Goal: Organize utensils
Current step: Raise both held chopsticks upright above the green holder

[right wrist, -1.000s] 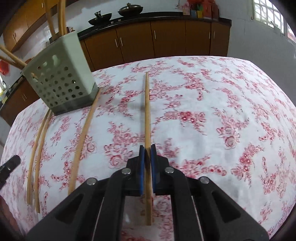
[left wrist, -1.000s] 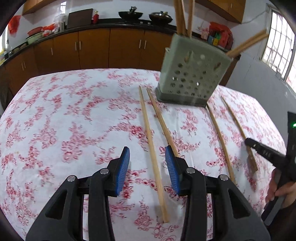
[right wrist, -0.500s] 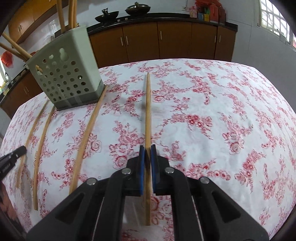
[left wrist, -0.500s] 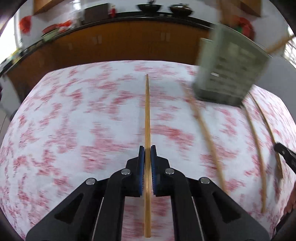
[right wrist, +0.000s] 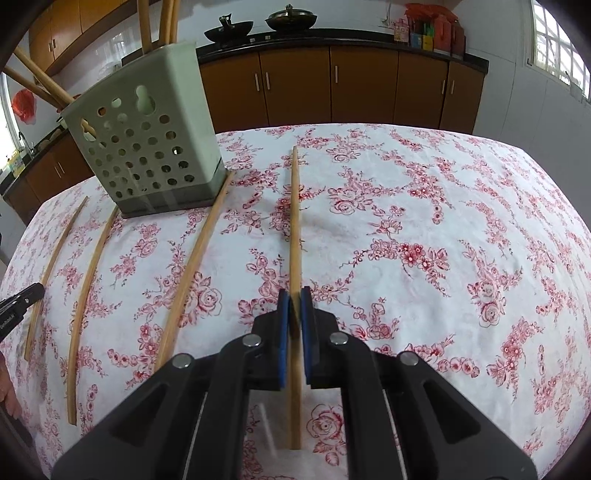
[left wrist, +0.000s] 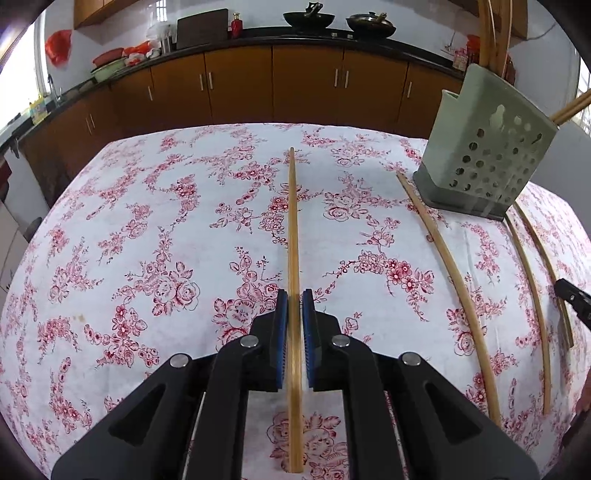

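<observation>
My left gripper [left wrist: 294, 299] is shut on a wooden chopstick [left wrist: 293, 229] that points forward above the floral tablecloth [left wrist: 147, 240]. My right gripper [right wrist: 294, 297] is shut on another chopstick [right wrist: 294, 221], also pointing forward. A pale green perforated utensil holder [left wrist: 487, 147] stands at the right in the left wrist view and at the left in the right wrist view [right wrist: 147, 147], with several chopsticks standing in it. Three loose chopsticks [left wrist: 447, 266] lie on the cloth by the holder; they also show in the right wrist view [right wrist: 192, 266].
Brown kitchen cabinets [left wrist: 240, 85] and a dark counter with two woks [left wrist: 308, 16] run along the far wall. The other gripper's tip [left wrist: 572, 299] shows at the right edge of the left wrist view and at the left edge of the right wrist view [right wrist: 20, 301].
My left gripper was open over the table a second ago; it has closed on a chopstick and lifted it, swinging left. My right gripper keeps its chopstick and has moved nearer the holder.
</observation>
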